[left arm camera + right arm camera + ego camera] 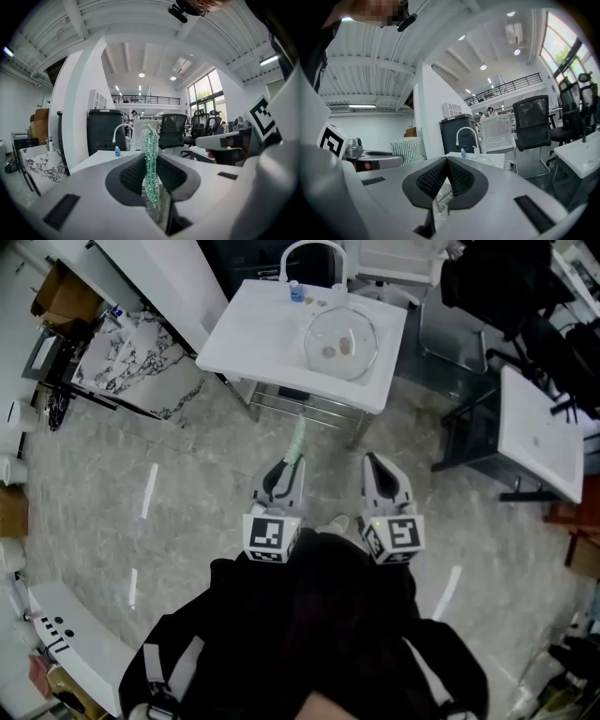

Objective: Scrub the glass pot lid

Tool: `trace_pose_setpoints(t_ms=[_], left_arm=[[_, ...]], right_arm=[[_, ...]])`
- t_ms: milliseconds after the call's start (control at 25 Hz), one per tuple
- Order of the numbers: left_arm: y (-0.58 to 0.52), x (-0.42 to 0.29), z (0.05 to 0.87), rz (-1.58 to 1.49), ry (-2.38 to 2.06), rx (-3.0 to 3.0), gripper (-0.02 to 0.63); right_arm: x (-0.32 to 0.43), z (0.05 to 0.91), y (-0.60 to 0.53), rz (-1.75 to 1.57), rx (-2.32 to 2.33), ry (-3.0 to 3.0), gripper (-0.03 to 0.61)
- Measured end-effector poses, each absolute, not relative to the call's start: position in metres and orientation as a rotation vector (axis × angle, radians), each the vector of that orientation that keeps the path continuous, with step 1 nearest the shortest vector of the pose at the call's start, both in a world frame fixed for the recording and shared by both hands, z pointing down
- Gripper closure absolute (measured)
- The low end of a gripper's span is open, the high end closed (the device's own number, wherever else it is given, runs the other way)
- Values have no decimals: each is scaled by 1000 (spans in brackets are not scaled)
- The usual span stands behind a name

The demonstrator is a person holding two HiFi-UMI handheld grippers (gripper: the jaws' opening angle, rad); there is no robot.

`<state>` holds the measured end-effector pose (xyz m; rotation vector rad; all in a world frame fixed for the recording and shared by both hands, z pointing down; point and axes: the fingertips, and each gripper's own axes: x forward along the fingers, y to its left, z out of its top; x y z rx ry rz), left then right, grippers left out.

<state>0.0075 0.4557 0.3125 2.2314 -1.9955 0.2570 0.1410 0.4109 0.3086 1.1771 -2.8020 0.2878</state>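
The round glass pot lid (340,341) lies in the basin of a white sink stand (267,343), far ahead of both grippers; in the right gripper view the lid (481,160) shows small beside the faucet. My left gripper (292,466) is shut on a green mesh scrubber (297,441), which sticks out past the jaw tips. In the left gripper view the scrubber (151,161) stands upright between the dark pads of that gripper (151,187). My right gripper (374,461) is beside it, jaws closed together and holding nothing; the right gripper view shows this gripper (446,160) with its pads meeting.
A curved white faucet (312,253) and a small blue bottle (296,292) stand at the sink's back edge. A marble-patterned panel (141,367) leans at the left. A white desk (539,432) and black chairs (497,287) are at the right. Grey floor lies between me and the sink.
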Motion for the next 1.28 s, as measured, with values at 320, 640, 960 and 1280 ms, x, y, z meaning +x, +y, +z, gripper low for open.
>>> trace_pose_setpoints(t_ms=[320, 640, 960, 1280], left_arm=[[436, 23, 313, 337, -2017, 2215, 551], [402, 11, 326, 352, -2001, 2218, 551], [314, -14, 333, 273, -1952, 2264, 551], [195, -64, 329, 242, -1888, 2332, 551]], right_arm=[[148, 317, 395, 318, 1090, -2840, 577], [132, 328, 361, 328, 1069, -2827, 576], [104, 331, 284, 297, 1094, -2800, 576], [51, 325, 174, 297, 1157, -2748, 577]])
